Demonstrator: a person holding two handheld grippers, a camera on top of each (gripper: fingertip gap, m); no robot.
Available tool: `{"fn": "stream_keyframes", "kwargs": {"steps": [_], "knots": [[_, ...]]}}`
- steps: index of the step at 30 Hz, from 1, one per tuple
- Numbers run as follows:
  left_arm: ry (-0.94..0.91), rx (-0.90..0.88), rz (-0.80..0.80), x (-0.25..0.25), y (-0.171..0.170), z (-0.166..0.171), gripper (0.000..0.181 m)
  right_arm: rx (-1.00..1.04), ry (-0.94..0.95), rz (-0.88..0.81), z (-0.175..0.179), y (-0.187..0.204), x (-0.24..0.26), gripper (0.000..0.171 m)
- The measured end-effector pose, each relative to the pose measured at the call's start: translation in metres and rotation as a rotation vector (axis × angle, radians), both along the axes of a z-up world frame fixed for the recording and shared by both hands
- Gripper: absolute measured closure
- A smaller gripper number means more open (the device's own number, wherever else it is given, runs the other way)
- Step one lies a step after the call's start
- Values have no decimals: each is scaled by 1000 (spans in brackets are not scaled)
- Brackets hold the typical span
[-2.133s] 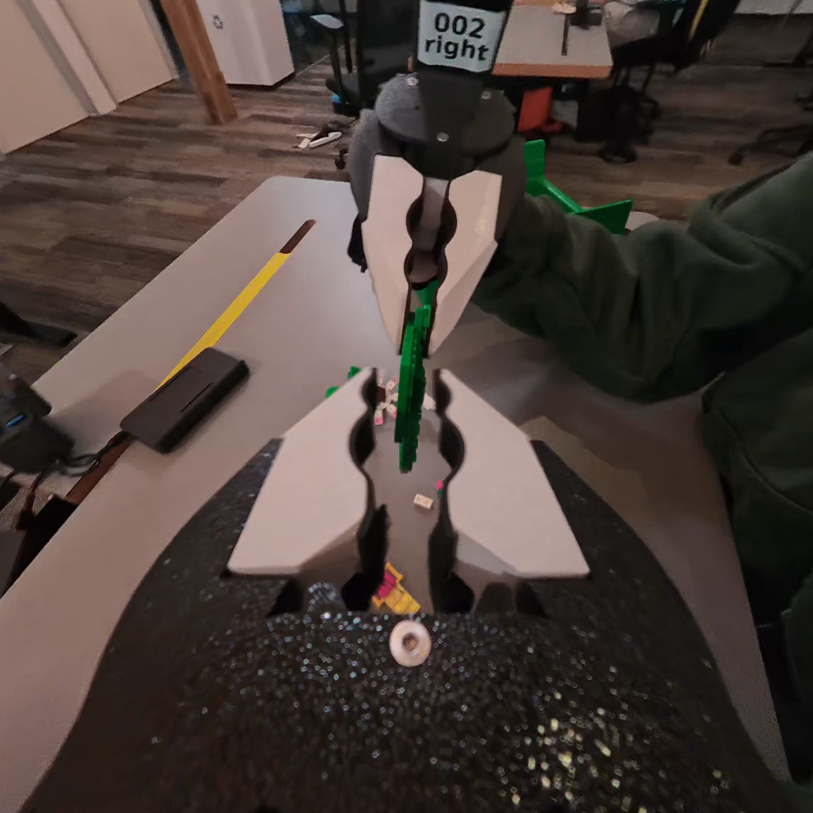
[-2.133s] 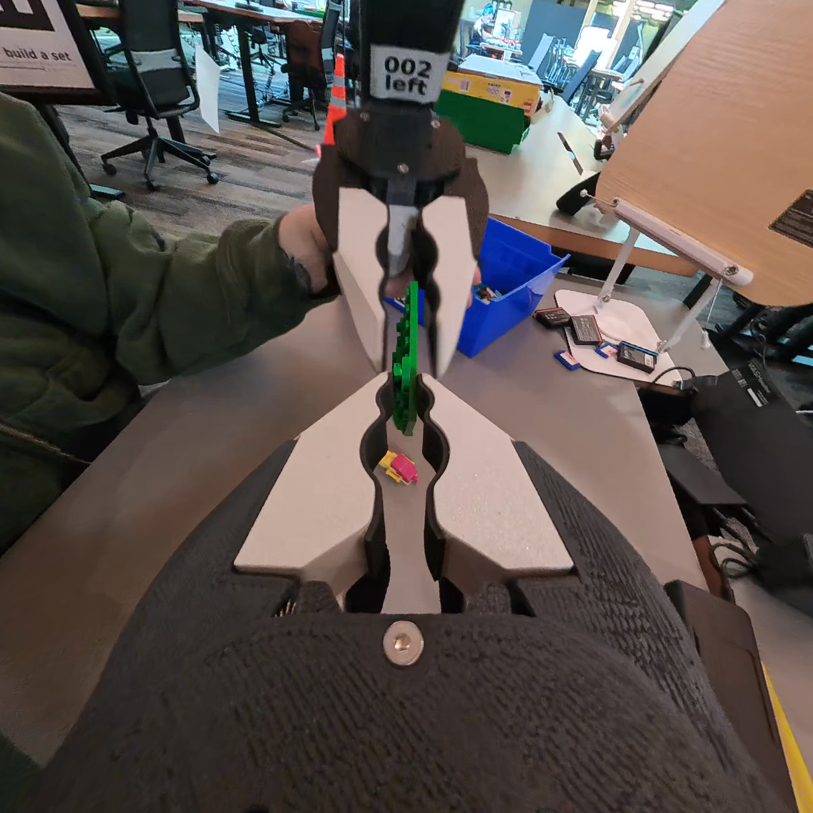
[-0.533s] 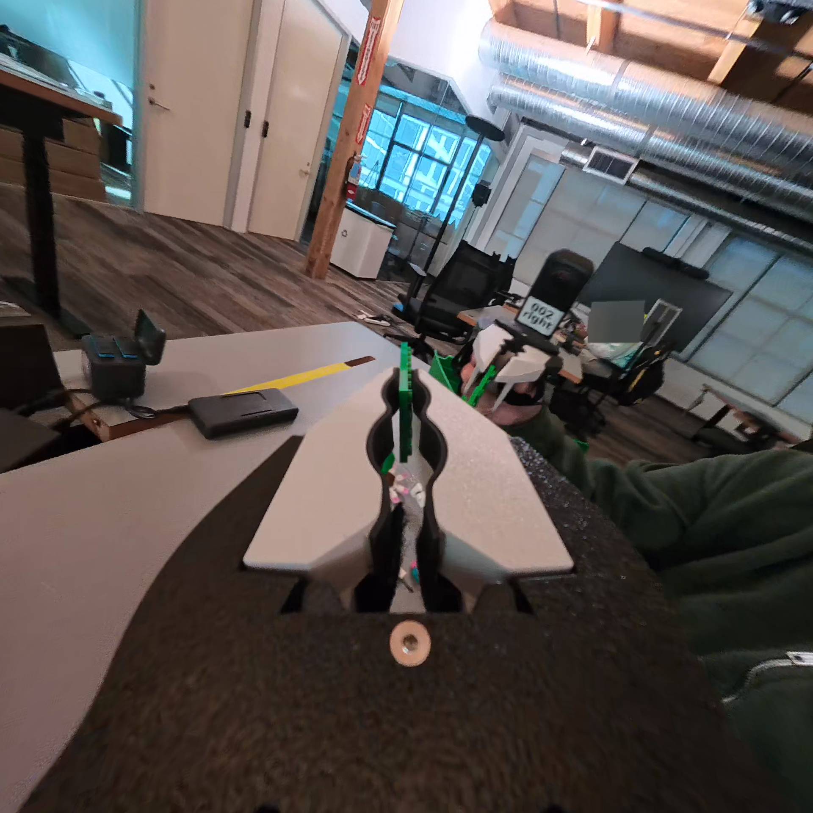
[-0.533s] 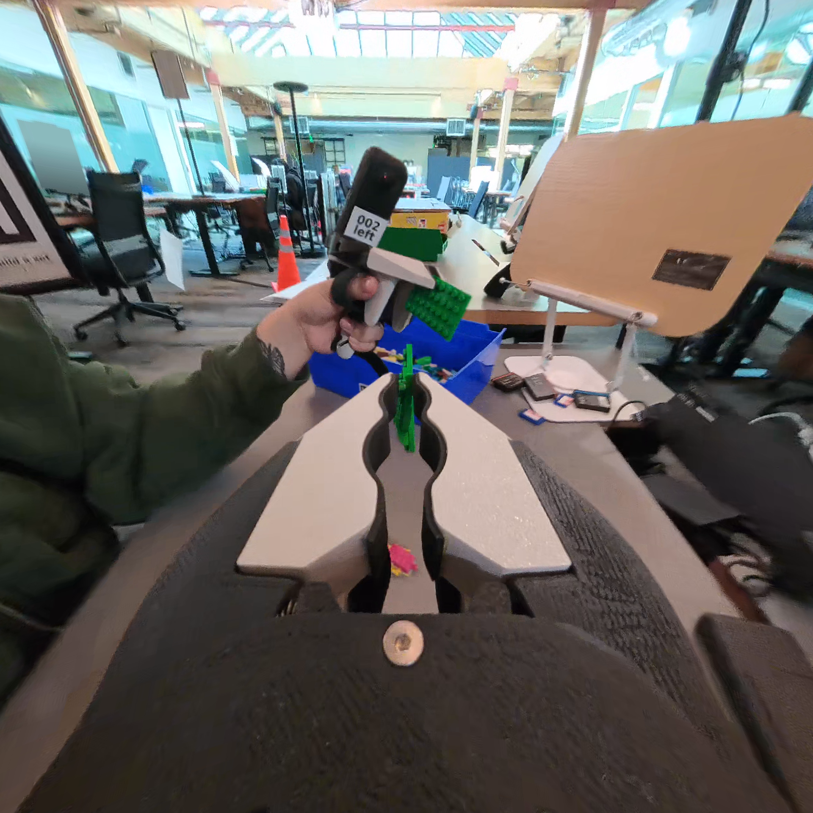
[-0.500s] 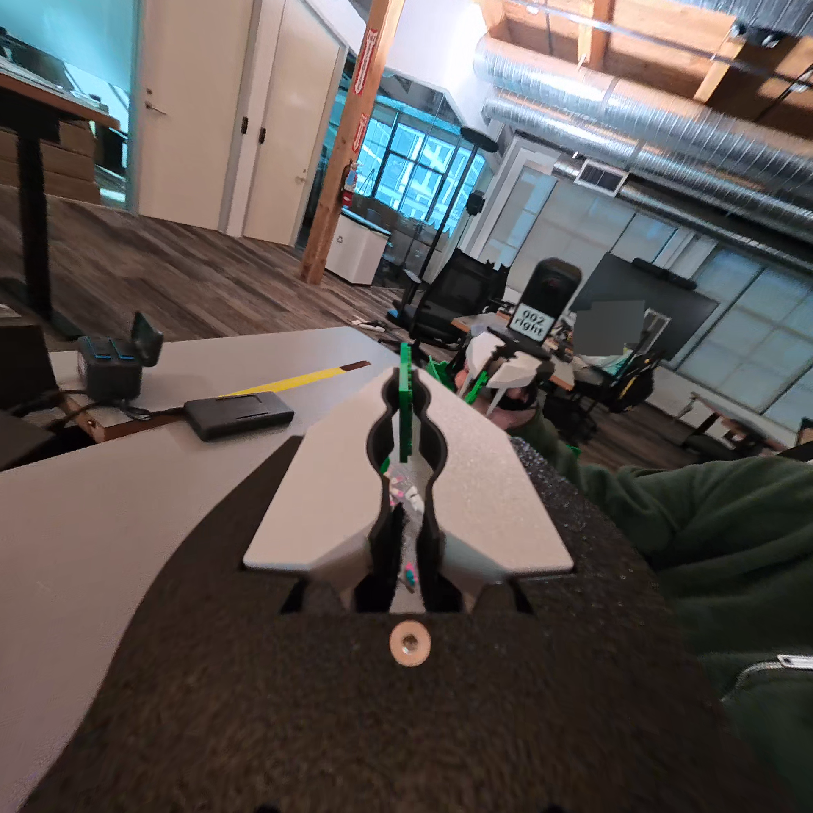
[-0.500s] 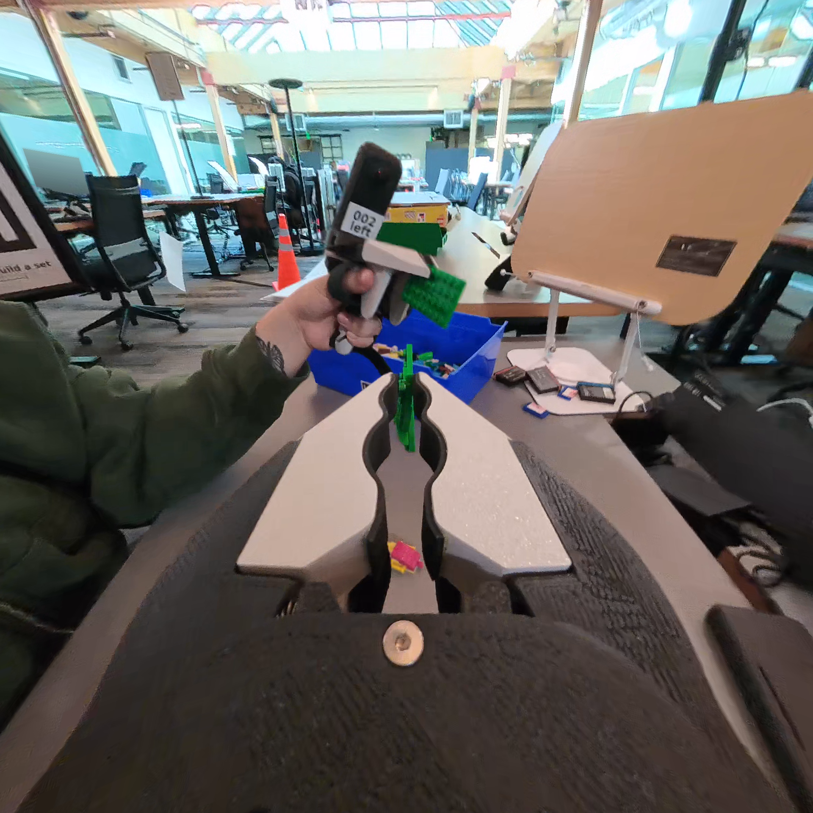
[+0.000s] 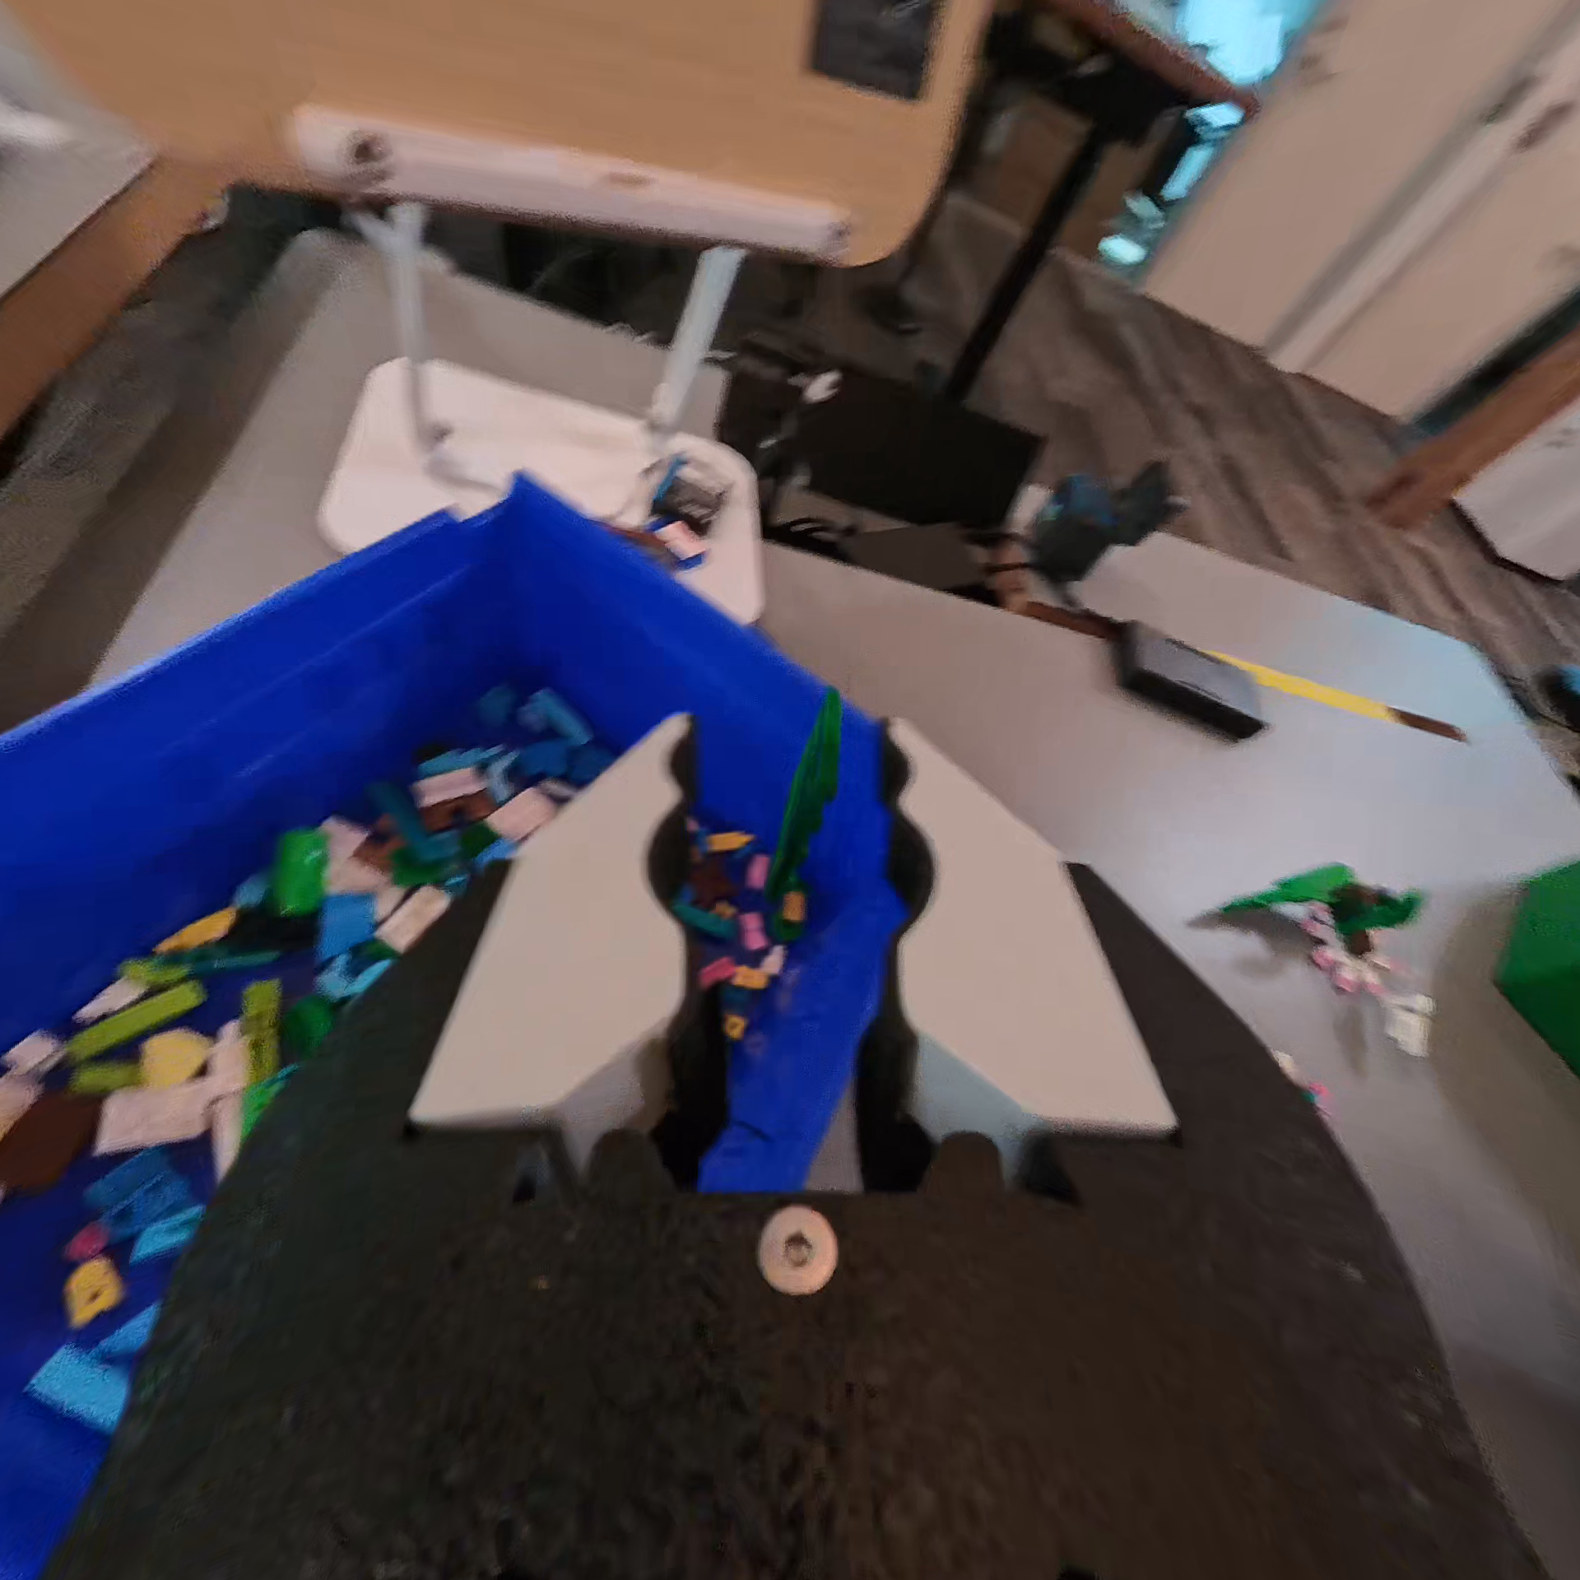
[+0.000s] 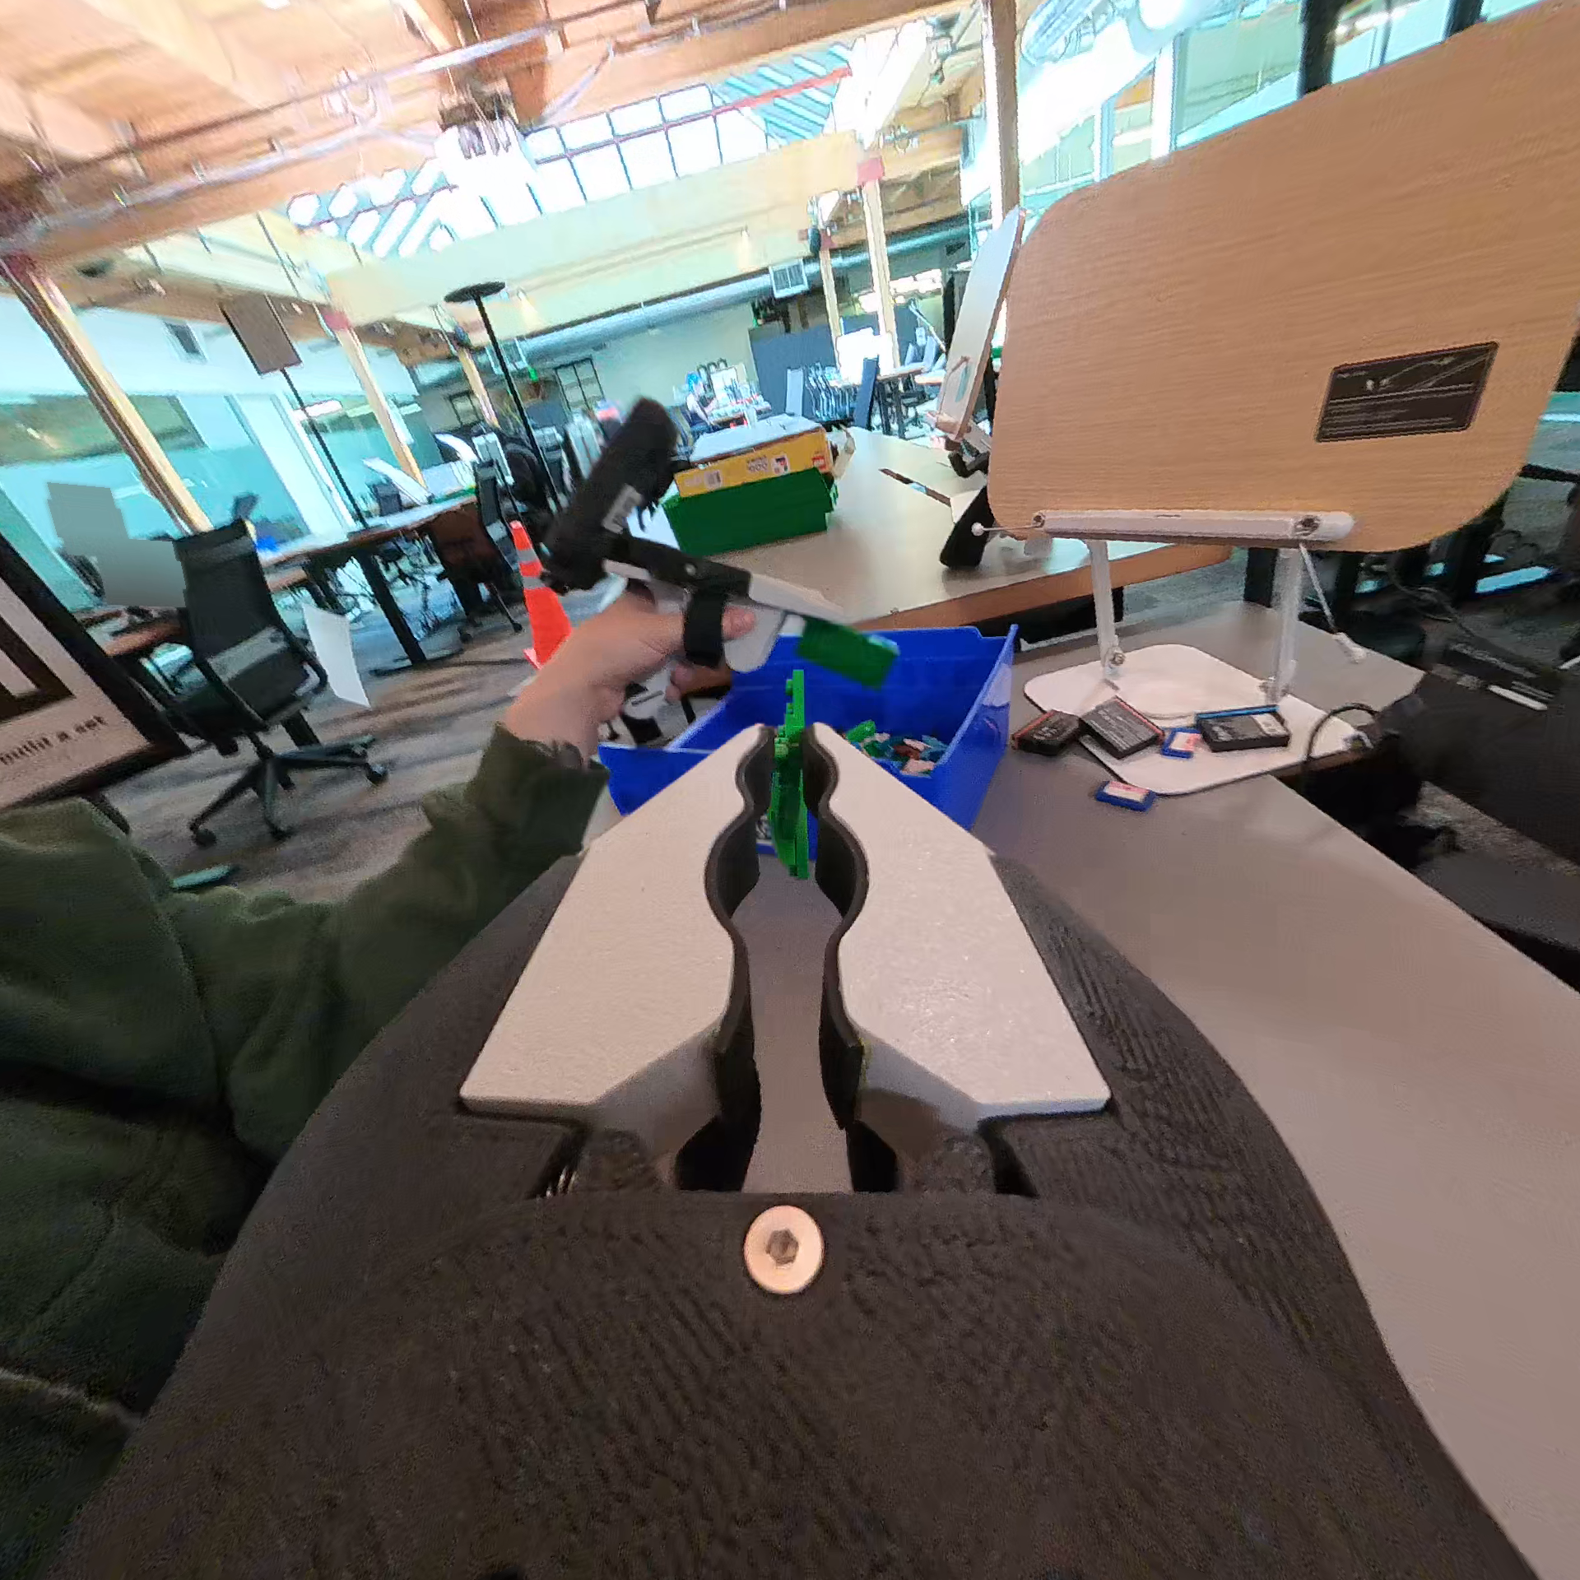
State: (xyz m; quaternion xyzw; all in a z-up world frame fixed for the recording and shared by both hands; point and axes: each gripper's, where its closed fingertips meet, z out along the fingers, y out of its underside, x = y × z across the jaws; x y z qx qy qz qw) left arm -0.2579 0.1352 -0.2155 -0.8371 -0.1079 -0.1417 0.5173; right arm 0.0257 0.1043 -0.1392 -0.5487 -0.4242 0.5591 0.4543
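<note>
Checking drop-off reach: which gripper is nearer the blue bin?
Left. The left gripper is directly above the bin, jaws open over its bricks. The right gripper is back over the table, short of the bin, shut on a green piece.

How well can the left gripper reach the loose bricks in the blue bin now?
Probably yes. The left gripper hangs open above the blue bin, whose top is uncovered; the loose bricks lie just below it. Only a thin green plate in its gap might hinder.

Two grippers [image 7: 787,735] [image 8: 787,735]; two green plates [image 7: 804,821] [image 8: 791,787]; one blue bin [image 7: 256,684]; one tilted board stand [image 8: 1282,342].
</note>
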Motion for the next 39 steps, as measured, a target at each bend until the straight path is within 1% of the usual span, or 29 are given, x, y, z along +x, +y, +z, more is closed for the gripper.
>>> {"fn": "stream_keyframes", "kwargs": {"steps": [1, 2, 3, 4, 5, 6, 7, 8, 9, 10, 12, 13, 14, 15, 17, 20, 22, 23, 24, 26, 30, 31, 33, 35, 37, 39], "knots": [[15, -38, 27, -9, 0, -8, 129, -6, 17, 8, 2, -2, -4, 167], [30, -63, 26, -10, 0, -12, 117, -4, 29, 15, 3, -6, -8, 167], [32, -69, 0, -5, 0, -10, 102, 2, 37, 17, 5, -9, -11, 167], [16, -37, -81, 12, 2, 0, 95, 12, 44, 20, 7, -12, -14, 167], [-25, 67, -236, 43, 4, 21, 94, 26, 49, 31, 10, -16, -18, 167], [-103, 206, -429, 82, 0, 51, 94, 43, 56, 39, 14, -21, -21, 167], [-197, 327, -657, 124, -16, 81, 95, 59, 65, 39, 18, -24, -23, 167], [-272, 398, -885, 161, -39, 102, 98, 75, 75, 41, 22, -27, -26, 167], [-298, 393, -1039, 187, -56, 107, 99, 86, 84, 43, 26, -30, -28, 167], [-252, 349, -1133, 207, -65, 100, 104, 93, 96, 44, 30, -33, -30, 167], [-108, 307, -1232, 232, -71, 82, 118, 102, 123, 52, 37, -37, -32, 167], [-92, 319, -1267, 240, -75, 81, 127, 103, 133, 54, 39, -39, -32, 167], [-118, 342, -1299, 245, -79, 86, 146, 106, 142, 56, 41, -40, -32, 167], [-158, 375, -1323, 248, -83, 93, 167, 109, 154, 63, 44, -42, -32, 166], [-209, 449, -1317, 244, -83, 105, 175, 110, 175, 73, 48, -46, -30, 167], [-269, 516, -1304, 235, -84, 116, 175, 140, 174, 52, 50, -46, -31, 167], [-208, 554, -1267, 233, -79, 116, 176, 162, 179, 4, 51, -42, -33, 166], [-199, 571, -1258, 232, -79, 118, 176, 164, 179, 1, 51, -42, -33, 157], [-210, 585, -1250, 230, -79, 121, 176, 163, 178, 9, 51, -43, -34, 155], [-224, 607, -1252, 228, -80, 124, 176, 167, 170, 8, 49, -42, -34, 156], [-223, 579, -1282, 234, -81, 118, 176, 179, 155, 20, 45, -43, -38, 157], [-216, 572, -1280, 237, -79, 116, 176, 188, 144, 16, 42, -42, -39, 163], [-202, 563, -1243, 238, -70, 111, 176, 220, 110, -25, 35, -34, -40, 167], [-177, 519, -1160, 234, -49, 101, 176, 263, 52, -94, 21, -18, -43, 168], [-157, 474, -1074, 228, -25, 85, 175, 287, -4, -145, 2, -2, -49, 168], [-167, 399, -1022, 224, -3, 62, 175, 272, -23, -161, -16, 11, -56, 168]]}}
